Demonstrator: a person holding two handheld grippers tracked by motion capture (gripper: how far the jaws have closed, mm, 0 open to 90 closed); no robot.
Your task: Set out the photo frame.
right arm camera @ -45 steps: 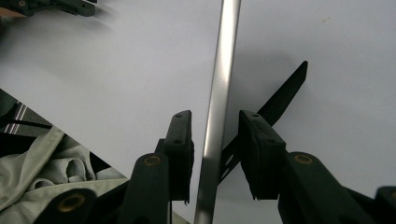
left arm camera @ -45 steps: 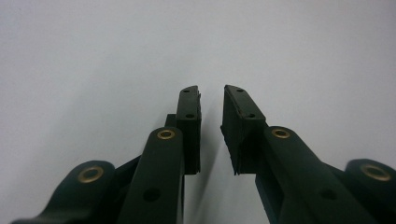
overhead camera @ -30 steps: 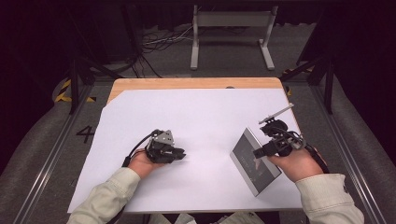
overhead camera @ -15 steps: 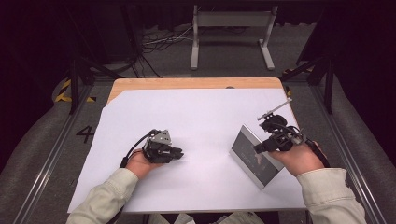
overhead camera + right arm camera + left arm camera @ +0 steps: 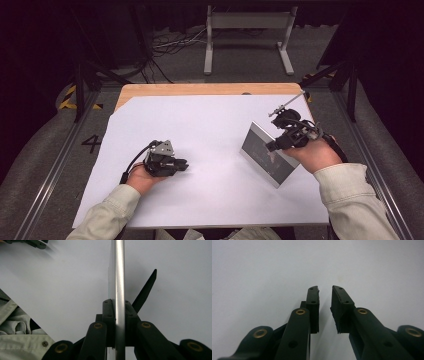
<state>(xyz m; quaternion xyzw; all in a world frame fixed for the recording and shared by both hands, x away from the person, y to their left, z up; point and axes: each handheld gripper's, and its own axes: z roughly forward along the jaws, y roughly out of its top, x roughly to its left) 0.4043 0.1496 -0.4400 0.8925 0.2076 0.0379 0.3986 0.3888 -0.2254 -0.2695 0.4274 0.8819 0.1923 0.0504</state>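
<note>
A flat rectangular frame (image 5: pixel 261 154) with a silver rim and a dark glossy face stands tilted on its lower edge at the right of the white table (image 5: pixel 210 115). My right gripper (image 5: pixel 273 146) is shut on its upper right edge. In the right gripper view the pads clamp the silver rim (image 5: pixel 119 270) between them at my right gripper (image 5: pixel 119 305), and a black prop leg (image 5: pixel 146 290) sticks out behind the frame. My left gripper (image 5: pixel 183 164) rests on the table at the left, open, with a narrow bare gap at my left gripper (image 5: pixel 325 293).
A strip of wooden tabletop (image 5: pixel 200 89) shows past the white sheet's far edge. Beyond the table stand a grey metal stand (image 5: pixel 247 22) and loose cables on the floor. A pale sleeve (image 5: pixel 22 345) lies at the table's near edge.
My right hand has lifted the frame from lying nearly flat to standing steeper, and has moved a little up and away. The left hand has stayed put.
</note>
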